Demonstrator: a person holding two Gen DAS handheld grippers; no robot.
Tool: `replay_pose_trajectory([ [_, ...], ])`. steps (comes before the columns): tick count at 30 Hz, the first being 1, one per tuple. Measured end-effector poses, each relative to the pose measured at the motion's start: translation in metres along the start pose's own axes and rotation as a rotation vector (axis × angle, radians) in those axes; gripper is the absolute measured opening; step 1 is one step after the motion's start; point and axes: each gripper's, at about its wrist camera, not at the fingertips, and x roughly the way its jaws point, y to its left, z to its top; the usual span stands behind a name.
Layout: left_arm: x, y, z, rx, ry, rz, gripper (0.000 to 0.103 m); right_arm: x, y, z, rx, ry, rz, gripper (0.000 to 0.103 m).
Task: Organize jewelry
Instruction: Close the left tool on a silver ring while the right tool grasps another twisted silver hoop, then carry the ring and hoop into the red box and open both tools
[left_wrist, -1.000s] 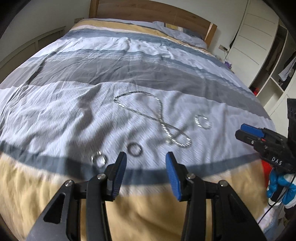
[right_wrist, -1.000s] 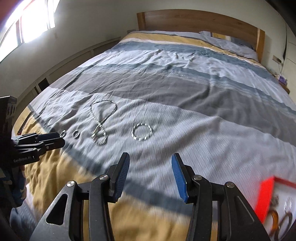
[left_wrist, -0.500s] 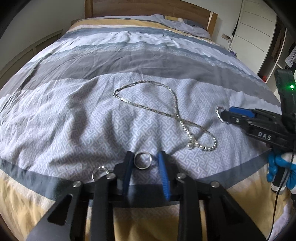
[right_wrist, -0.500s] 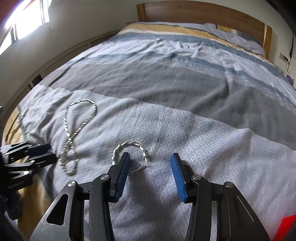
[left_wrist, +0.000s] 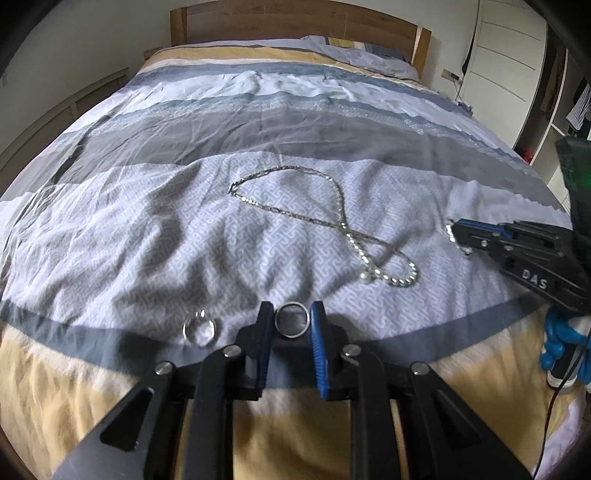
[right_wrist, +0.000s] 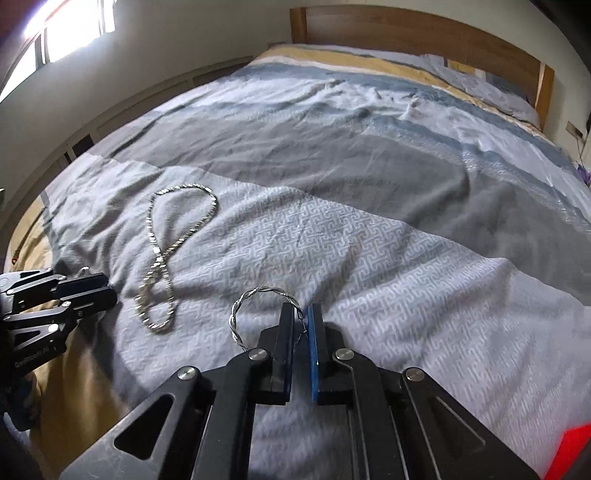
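Observation:
My left gripper (left_wrist: 291, 312) is shut on a dark metal ring (left_wrist: 292, 319) lying on the bedspread. A clear ring (left_wrist: 199, 328) lies just left of it. A silver chain necklace (left_wrist: 334, 221) lies in a figure-eight farther up the bed; it also shows in the right wrist view (right_wrist: 173, 254). My right gripper (right_wrist: 301, 314) is shut on the right side of a twisted silver bracelet (right_wrist: 245, 310), whose loop sticks out to the left of the jaws. In the left wrist view the right gripper (left_wrist: 458, 230) sits at the right with the bracelet (left_wrist: 450, 232) at its tip.
The striped bedspread (left_wrist: 184, 229) is wrinkled, with a yellow band (left_wrist: 74, 387) near its front edge. A wooden headboard (left_wrist: 295, 18) stands at the far end. A red box corner (right_wrist: 570, 452) shows at the lower right of the right wrist view. White wardrobes (left_wrist: 506, 55) stand to the right.
Both grippers moved down and forward to the bedspread and closed: the left one on the dark ring, the right one on the twisted bracelet.

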Motion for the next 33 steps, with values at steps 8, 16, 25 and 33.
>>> replay_pose_trajectory([
  [8, -0.048, -0.020, -0.016, 0.022, -0.022, -0.023, 0.019, -0.066, 0.005, -0.023, 0.032, -0.046, -0.005, 0.007],
  [16, -0.105, -0.072, -0.039, 0.094, -0.051, -0.075, 0.019, -0.151, -0.001, -0.064, 0.078, -0.101, -0.045, 0.007],
  [25, -0.138, -0.163, -0.046, 0.178, -0.076, -0.185, 0.019, -0.234, -0.048, -0.126, 0.150, -0.143, -0.139, 0.007],
  [33, -0.133, -0.268, -0.040, 0.291, -0.051, -0.302, 0.019, -0.279, -0.125, -0.180, 0.243, -0.122, -0.251, 0.007],
])
